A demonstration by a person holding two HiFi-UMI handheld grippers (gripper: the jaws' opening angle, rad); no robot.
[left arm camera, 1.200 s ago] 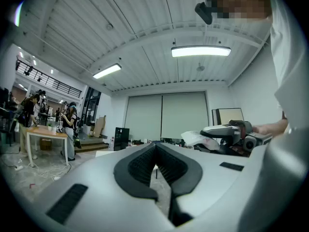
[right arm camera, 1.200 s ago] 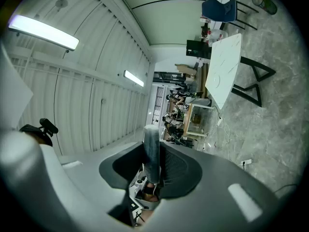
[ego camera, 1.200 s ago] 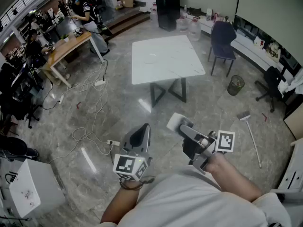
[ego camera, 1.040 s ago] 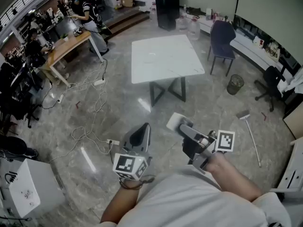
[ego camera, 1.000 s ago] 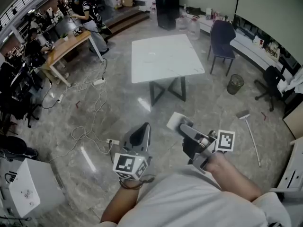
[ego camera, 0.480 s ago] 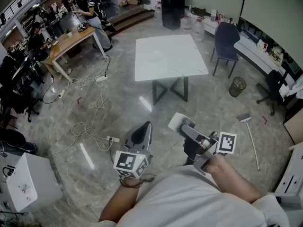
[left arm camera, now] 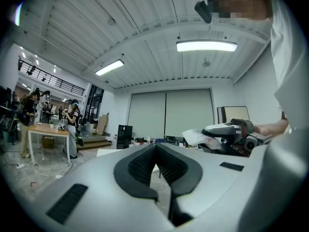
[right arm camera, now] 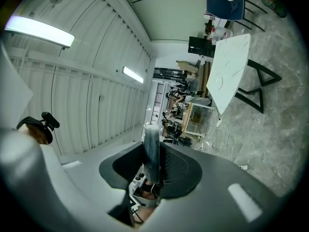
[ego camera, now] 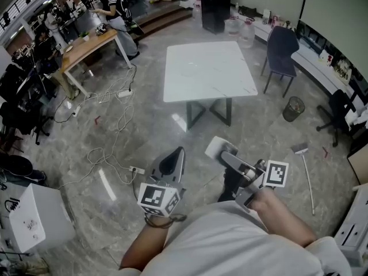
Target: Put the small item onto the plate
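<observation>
- My right gripper (ego camera: 223,155) is clamped on the small item (ego camera: 216,147), a flat white packet that sticks out past the jaw tips.
- In the right gripper view the small item (right arm camera: 151,135) shows edge-on, a thin pale strip pinched between the two dark pads, with the jaws only narrowly apart around it.
- My left gripper (ego camera: 175,156) carries nothing; in the left gripper view its jaws (left arm camera: 157,152) meet in a closed seam with no gap.
- The two grippers sit side by side in front of my chest, near each other but not touching, both over bare marble floor (ego camera: 144,137).
- The white table (ego camera: 210,73) stands well ahead of me, apart from both grippers.
- The plate (right arm camera: 219,83) lies on that table as a faint pale ring (white on white, so it is hard to make out), nearer the table's left half in the head view.
- The small item is therefore in my right gripper, well apart from the plate.
- A dark blue chair (ego camera: 282,49) stands just right of the table, and a round bin (ego camera: 293,107) is beside it.
- Loose cables (ego camera: 112,99) trail across the floor to the left, toward a wooden desk (ego camera: 89,45) where people are gathered.
</observation>
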